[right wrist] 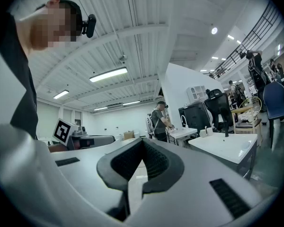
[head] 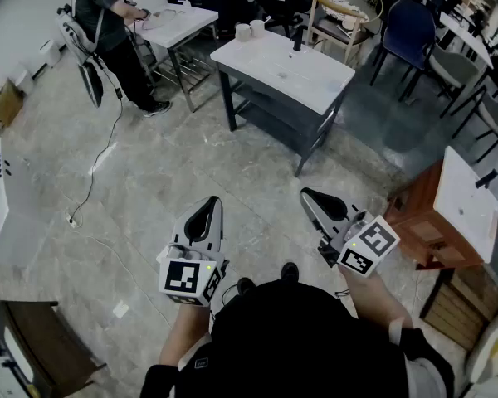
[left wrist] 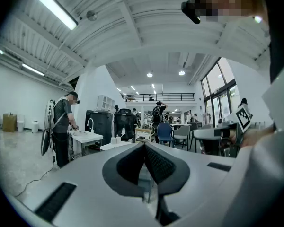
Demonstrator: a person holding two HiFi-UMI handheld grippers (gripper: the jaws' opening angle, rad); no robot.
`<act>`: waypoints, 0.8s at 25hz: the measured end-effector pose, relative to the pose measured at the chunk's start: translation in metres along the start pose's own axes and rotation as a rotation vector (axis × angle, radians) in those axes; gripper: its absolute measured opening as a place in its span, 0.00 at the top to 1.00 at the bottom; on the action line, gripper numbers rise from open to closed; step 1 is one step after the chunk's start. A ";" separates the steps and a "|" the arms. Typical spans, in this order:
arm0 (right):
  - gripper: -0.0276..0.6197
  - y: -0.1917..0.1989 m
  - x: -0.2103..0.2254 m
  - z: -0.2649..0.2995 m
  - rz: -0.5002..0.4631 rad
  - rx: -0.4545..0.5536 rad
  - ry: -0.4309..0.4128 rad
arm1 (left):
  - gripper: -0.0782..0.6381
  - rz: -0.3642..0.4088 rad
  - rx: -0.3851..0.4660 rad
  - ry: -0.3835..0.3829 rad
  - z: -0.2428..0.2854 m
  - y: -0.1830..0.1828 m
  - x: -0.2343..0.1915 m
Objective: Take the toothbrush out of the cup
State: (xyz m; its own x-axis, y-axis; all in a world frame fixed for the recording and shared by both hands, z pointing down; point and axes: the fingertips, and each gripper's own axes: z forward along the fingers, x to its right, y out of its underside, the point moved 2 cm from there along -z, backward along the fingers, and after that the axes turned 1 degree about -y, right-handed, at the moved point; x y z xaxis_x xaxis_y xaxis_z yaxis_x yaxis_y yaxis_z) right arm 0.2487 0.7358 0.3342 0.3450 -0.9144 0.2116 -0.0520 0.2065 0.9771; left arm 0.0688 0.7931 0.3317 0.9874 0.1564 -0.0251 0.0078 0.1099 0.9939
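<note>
Grey stone floor (head: 149, 189) fills a wide hall, and the white table (head: 311, 77) stands on it, ahead of the person and well apart from both hands. Another person (head: 108, 23) works at a second table to the left of the white table.

Both grippers are held low, level, and pointed toward the white table. The left gripper (head: 209, 208) has its jaws fully together with nothing between them. The right gripper (head: 311, 199) is the same, closed and empty. By my judgement the right one is a little nearer to the white table, which lies almost straight ahead of it; from the left one the table lies ahead and to the right.

At the far edge of the white table stand small white cups (head: 249, 30), and beside them a dark upright thing (head: 297, 38). They are too small to tell which holds the toothbrush. I think the person must first walk to the table, then open one gripper.
</note>
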 end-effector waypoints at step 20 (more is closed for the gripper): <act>0.91 0.007 0.088 -0.026 0.022 -0.053 -0.108 | 0.88 0.047 -0.037 -0.050 0.097 0.003 0.043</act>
State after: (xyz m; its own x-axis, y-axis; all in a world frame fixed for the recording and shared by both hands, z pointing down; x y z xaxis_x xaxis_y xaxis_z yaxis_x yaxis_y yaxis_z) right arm 0.3031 0.6660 0.3590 0.2412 -0.9410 0.2372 -0.0074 0.2426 0.9701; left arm 0.1262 0.7047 0.3439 0.9932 0.1134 0.0273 -0.0432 0.1398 0.9892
